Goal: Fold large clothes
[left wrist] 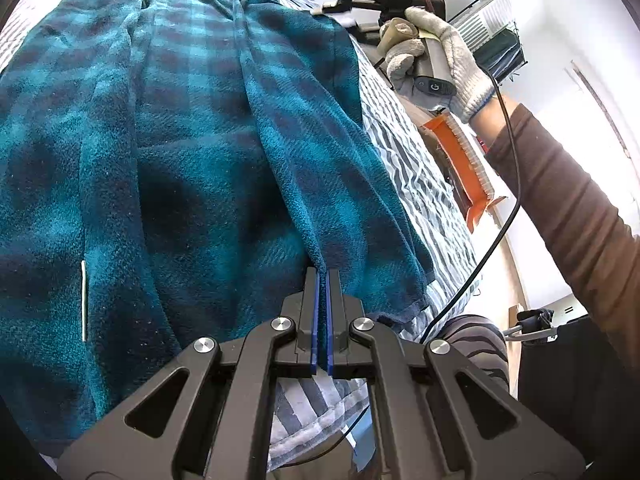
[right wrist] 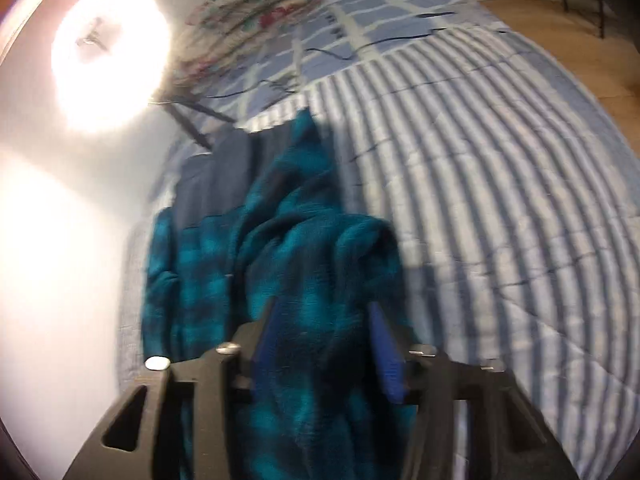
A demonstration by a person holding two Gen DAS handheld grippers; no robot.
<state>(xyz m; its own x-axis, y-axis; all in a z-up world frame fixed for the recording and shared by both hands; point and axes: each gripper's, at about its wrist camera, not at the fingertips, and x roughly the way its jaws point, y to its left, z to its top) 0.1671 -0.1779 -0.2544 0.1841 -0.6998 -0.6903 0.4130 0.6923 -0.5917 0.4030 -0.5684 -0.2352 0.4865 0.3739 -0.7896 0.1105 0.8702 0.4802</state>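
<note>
A teal plaid fleece garment [left wrist: 168,160] is seen spread lengthwise on a striped quilt [left wrist: 420,184], its long axis running straight away from the left gripper [left wrist: 322,280], whose blue-padded jaws are pressed together on a raised fold of the fabric near the garment's near hem. Just beyond that pinch, a ridge of cloth is drawn up and carried away along the garment's right side, toward the right gripper [left wrist: 360,4], which is held by a gloved hand [left wrist: 440,52] above the far right part of the garment, close to the bed's edge. In the blurred right wrist view a thick bunch of the same fleece [right wrist: 316,320] is seen filling the gap between the right gripper's [right wrist: 320,332] blue pads [right wrist: 386,352], which stand apart around it; whether they press on it cannot be told. The near hem is judged to be the left hand's affair, the far end the right's. Open quilt [right wrist: 480,200] is shown beside the garment, giving room to lay the fold, while an orange-lined object [left wrist: 464,160] and the floor lie past the bed's edge. A folded floral blanket [right wrist: 256,12] is noted at the far end.
</note>
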